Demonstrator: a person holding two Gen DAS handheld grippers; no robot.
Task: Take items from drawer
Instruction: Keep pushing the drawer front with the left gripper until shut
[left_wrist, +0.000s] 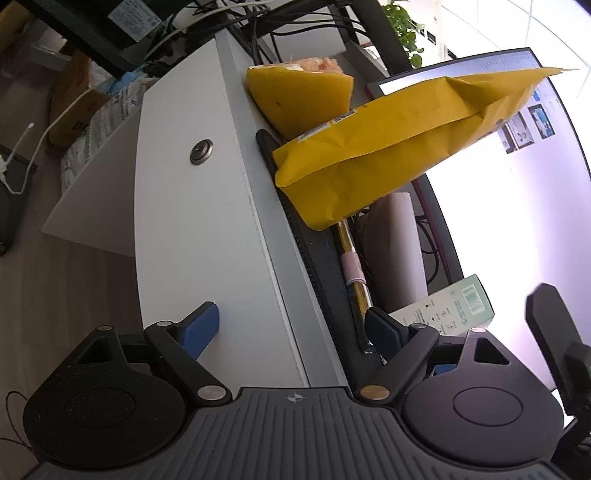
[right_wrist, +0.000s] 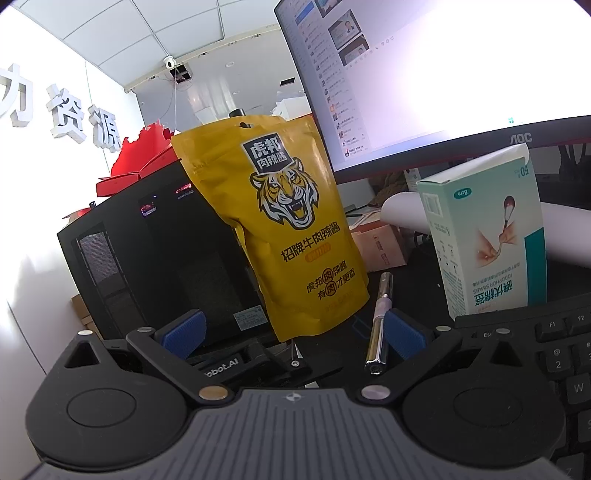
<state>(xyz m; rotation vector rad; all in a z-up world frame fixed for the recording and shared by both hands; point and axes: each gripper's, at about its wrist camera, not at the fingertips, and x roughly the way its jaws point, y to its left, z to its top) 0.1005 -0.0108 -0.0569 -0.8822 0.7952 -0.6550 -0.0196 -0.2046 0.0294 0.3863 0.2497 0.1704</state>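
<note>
Left wrist view: the left tool (left_wrist: 291, 325) has its blue-padded jaws spread wide, holding nothing, at the lower centre of the frame. One pad lies over the white drawer front (left_wrist: 192, 206), whose round lock (left_wrist: 201, 151) sits at centre left; the other pad is beside the gold pen (left_wrist: 355, 266). A yellow pouch (left_wrist: 388, 155) fills the centre and upper right.

Right wrist view: the right tool (right_wrist: 293, 334) is likewise wide and grips nothing, at lower centre. The yellow pouch (right_wrist: 288, 229), printed with a tiger head, stands upright on the dark tabletop (right_wrist: 417, 291) at centre frame. The pen (right_wrist: 378, 321) lies just right of the pouch, touching the right pad. A swab box (right_wrist: 491, 236) stands at right, behind the keyboard (right_wrist: 554, 354). A monitor (right_wrist: 443, 74) occupies the upper right; a black computer case (right_wrist: 155, 258) sits at left.
</note>
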